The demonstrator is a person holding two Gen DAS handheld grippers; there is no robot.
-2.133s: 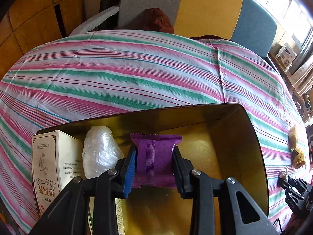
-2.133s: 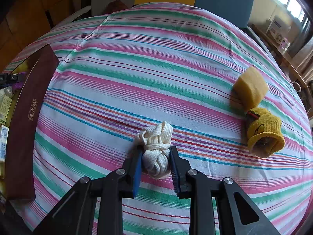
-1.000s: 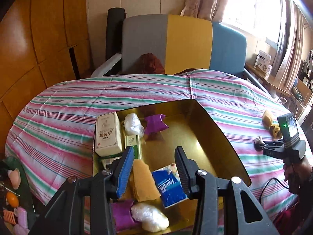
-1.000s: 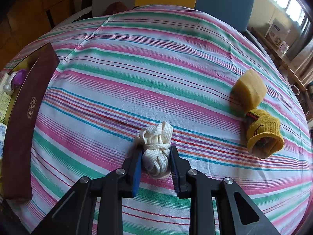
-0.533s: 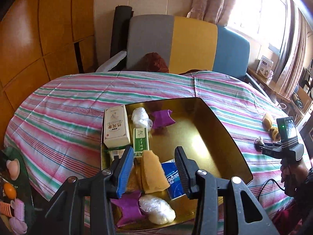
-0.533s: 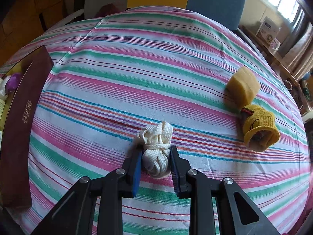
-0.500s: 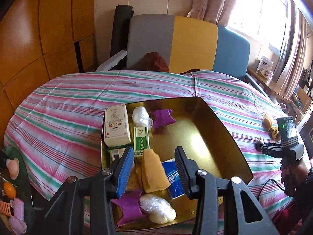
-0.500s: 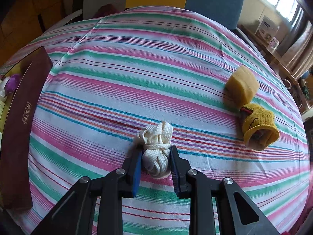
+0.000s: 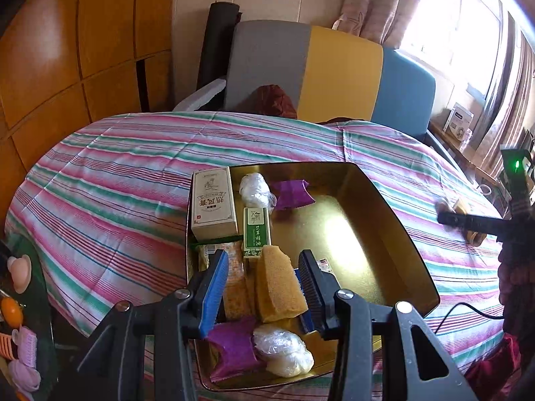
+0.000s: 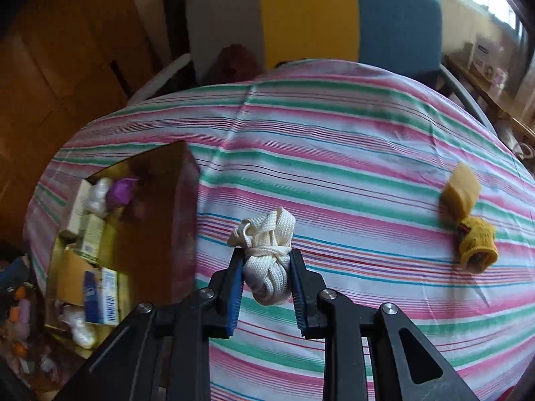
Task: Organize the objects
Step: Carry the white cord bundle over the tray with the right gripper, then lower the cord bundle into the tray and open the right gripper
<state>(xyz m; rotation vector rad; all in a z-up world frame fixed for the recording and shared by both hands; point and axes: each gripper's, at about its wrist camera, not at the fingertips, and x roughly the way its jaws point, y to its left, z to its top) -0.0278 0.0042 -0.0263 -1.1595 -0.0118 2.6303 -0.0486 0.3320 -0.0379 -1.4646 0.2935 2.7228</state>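
1. One gold tray [image 9: 384, 220] sits on the striped table [image 9: 110, 180]. It holds two purple packets [image 9: 292, 193], two clear plastic bundles [image 9: 255, 190], one white box [image 9: 212, 205], one green box [image 9: 255, 232], one tan sponge [image 9: 279, 287], and a blue pack partly hidden.
2. Outside the tray, on the table's right side, lie one yellow sponge [image 10: 459, 192] and one yellow knit roll [image 10: 476, 249], touching each other.
3. The right gripper [image 10: 267, 279] has its fingers clamped on the one white rope bundle [image 10: 265, 250], held above the table just right of the tray.
4. The left gripper [image 9: 264, 287] hovers over the near end of the tray, fingers apart, nothing between them.
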